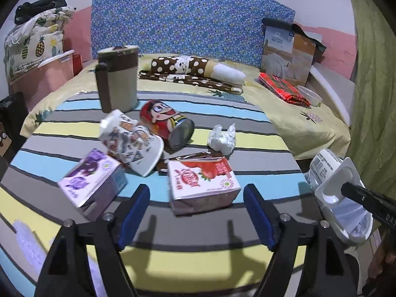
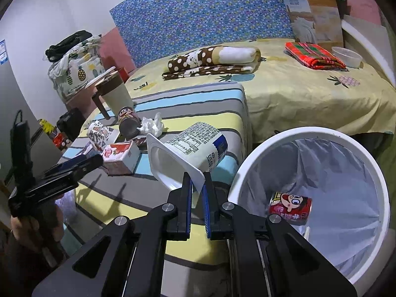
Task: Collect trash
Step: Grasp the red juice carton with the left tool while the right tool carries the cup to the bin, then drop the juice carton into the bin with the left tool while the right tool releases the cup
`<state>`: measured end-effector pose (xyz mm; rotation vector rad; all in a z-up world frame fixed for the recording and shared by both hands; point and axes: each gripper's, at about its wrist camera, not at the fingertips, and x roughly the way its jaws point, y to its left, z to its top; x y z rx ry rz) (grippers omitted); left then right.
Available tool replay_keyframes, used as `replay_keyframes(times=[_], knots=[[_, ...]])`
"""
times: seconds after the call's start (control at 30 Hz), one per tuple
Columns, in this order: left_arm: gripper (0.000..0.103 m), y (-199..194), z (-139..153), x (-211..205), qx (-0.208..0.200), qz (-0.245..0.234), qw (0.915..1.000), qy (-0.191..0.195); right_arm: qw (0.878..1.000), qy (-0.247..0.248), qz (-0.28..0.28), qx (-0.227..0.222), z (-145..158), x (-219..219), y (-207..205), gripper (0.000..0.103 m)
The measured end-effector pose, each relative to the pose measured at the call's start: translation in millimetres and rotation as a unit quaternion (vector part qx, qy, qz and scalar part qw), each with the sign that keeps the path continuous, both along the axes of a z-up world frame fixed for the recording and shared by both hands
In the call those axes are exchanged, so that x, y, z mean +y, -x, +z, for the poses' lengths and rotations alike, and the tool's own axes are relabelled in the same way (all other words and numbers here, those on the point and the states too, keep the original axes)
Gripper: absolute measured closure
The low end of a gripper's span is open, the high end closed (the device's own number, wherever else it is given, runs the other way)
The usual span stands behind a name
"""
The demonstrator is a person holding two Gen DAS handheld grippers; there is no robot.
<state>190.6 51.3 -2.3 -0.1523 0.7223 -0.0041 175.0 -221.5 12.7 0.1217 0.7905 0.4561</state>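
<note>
White cup, right wrist view: yogurt cup rim clamped by right tool, near bin, left of it.
Bin contents: red can.
Left wrist view: left tool spread wide, nothing between its pads, near strawberry carton on striped counter.

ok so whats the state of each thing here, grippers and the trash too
left gripper: open, empty
right gripper: shut on yogurt cup's rim
yogurt cup: held tilted, empty, beside the bin
trash bin: open, lined, one red can inside
cartoon can: lying on its side
strawberry carton: lying flat
purple carton: lying flat
patterned cup: tipped over
tissue: crumpled
</note>
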Motion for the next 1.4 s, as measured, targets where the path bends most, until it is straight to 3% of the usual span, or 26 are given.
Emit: replay_keyframes(times=[0.17, 0.33, 0.43, 0.47, 0.6, 1.0, 1.4], knots=[[0.016, -13, -12, -22, 0.013, -0.005, 0.9997, -0.018, 1.0, -0.001, 0.0, 0.005, -4, -2, -3, 0.093], [0.016, -26, -24, -24, 0.038, 0.024, 0.9985, -0.033, 1.0, -0.004, -0.002, 0.007, -4, -8, -3, 0.093], [0.018, -32, -29, -18, 0.056, 0.035, 0.9977, -0.014, 1.0, -0.006, -0.003, 0.007, -5, -10, -3, 0.093], [0.023, -31, -31, -16, 0.058, 0.034, 0.9977, -0.009, 1.0, -0.007, -0.004, 0.008, -5, -10, -2, 0.093], [0.024, -21, -26, -16, 0.046, 0.028, 0.9986, -0.002, 1.0, -0.008, -0.004, 0.006, -3, -12, 0, 0.093], [0.024, 18, 9, -53, 0.011, -0.032, 0.9993, 0.012, 1.0, -0.01, -0.02, -0.013, 13, -30, 21, 0.093], [0.024, 38, 28, -115, -0.007, -0.112, 0.9936, 0.017, 0.998, -0.008, -0.063, -0.02, 17, -67, 43, 0.093]])
